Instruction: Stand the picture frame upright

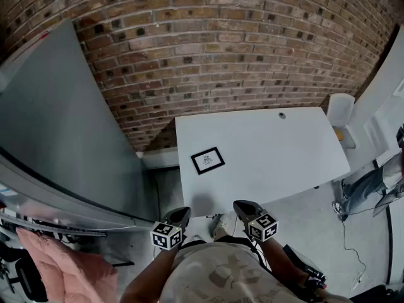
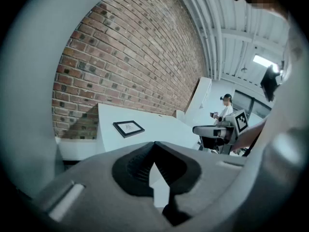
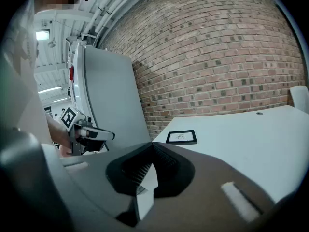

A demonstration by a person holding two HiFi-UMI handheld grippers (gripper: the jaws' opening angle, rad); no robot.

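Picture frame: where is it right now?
In the head view the picture frame lies flat on the white table, near its left edge. It is ahead of the left gripper, which is not touching it.

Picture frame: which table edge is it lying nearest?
The table's left edge, the one facing the grey panel. The picture frame lies flat, well clear of the far, right and near edges.

The head camera looks steeply down from well above the white desk (image 1: 284,150) by the brick wall (image 1: 221,43). Both gripper cameras sit low off its near edge, facing across it. All three share the picture frame (image 1: 207,160).
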